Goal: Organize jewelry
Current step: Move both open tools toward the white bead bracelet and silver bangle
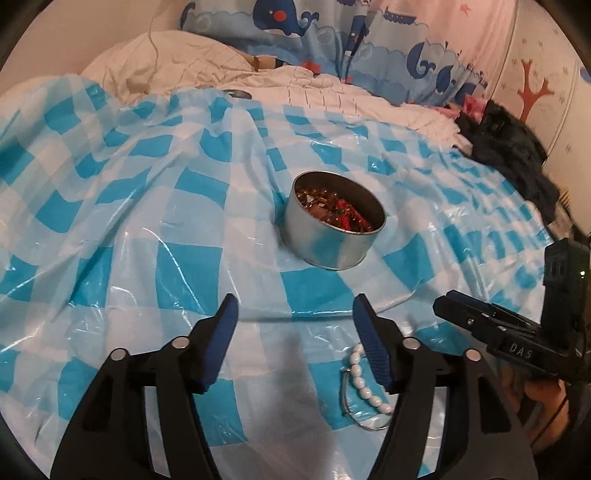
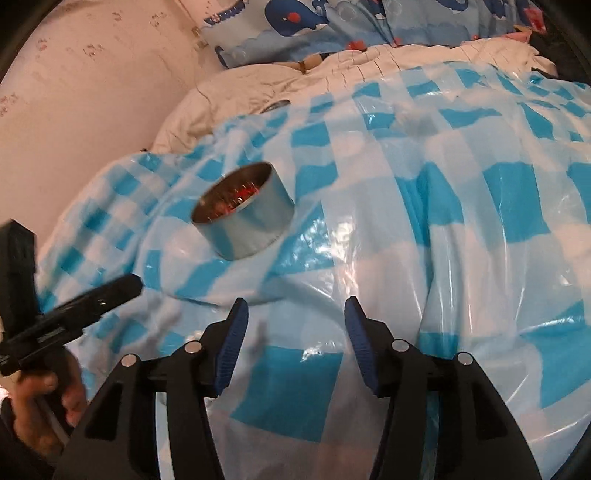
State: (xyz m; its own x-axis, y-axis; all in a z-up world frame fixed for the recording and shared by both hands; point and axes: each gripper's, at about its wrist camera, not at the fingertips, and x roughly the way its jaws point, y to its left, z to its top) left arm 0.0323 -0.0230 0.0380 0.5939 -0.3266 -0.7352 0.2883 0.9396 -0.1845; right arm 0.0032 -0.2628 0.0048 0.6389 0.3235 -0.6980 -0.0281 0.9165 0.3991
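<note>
Jewelry fills a round metal tin (image 1: 332, 225) standing upright on a blue-and-white checked plastic sheet (image 1: 147, 236) spread over a bed, well in from the sheet's edges. Closer to the sheet's near edge lies a white bead bracelet (image 1: 364, 384) with a metal ring, just inside the left gripper's (image 1: 295, 314) right finger; that gripper is spread wide and holds nothing. The right gripper (image 2: 293, 314) hovers over bare sheet, its jaws apart and empty. White quilted bedding (image 1: 166, 59) and whale-print fabric (image 1: 295, 22) lie beyond the sheet's far edge.
</note>
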